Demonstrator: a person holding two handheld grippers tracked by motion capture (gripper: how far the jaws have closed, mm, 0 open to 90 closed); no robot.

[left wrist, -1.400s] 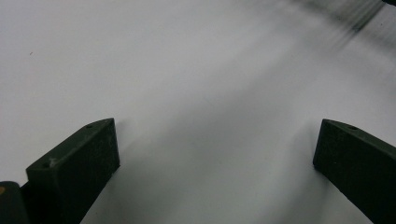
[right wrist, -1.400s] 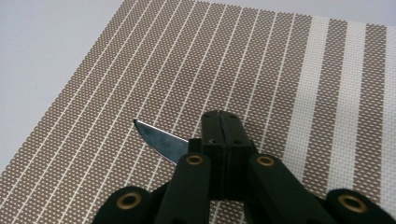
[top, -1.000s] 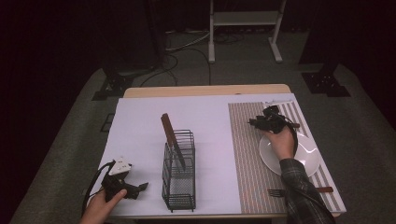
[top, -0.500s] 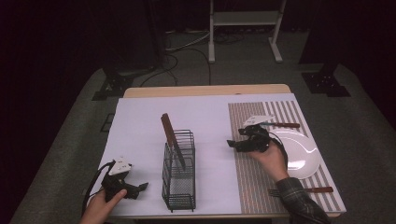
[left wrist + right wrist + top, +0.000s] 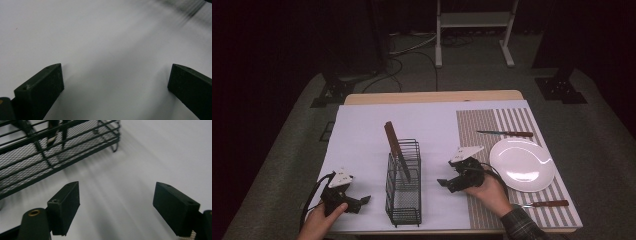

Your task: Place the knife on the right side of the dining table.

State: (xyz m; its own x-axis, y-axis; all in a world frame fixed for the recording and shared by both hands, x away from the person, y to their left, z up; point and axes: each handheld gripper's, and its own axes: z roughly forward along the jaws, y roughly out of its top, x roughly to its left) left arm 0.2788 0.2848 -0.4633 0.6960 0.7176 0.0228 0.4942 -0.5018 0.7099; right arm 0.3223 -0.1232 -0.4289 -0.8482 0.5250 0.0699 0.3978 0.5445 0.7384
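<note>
A black wire rack [image 5: 403, 192] stands on the white sheet, and a brown-handled knife [image 5: 392, 141] leans upright in it. My right gripper [image 5: 443, 183] hovers low just right of the rack, pointing at it. Its jaws have just been opening and stand open with nothing between them. In the right gripper view the gripper [image 5: 116, 205] is over bare white sheet, with the rack [image 5: 50, 152] ahead at the upper left. My left gripper [image 5: 364, 200] rests at the front left of the rack, open; in the left gripper view the gripper [image 5: 115, 82] has only white sheet between its jaws.
A striped placemat [image 5: 477, 125] covers the right side of the table. On it lie a white plate [image 5: 522, 164], a brown-handled knife [image 5: 504, 133] behind the plate and another brown-handled utensil [image 5: 544, 203] by the front edge. Dark floor surrounds the table.
The right hand has moved its gripper from the far side of the plate, by the knife lying there, leftward and nearer to beside the rack. The left gripper has stayed put.
</note>
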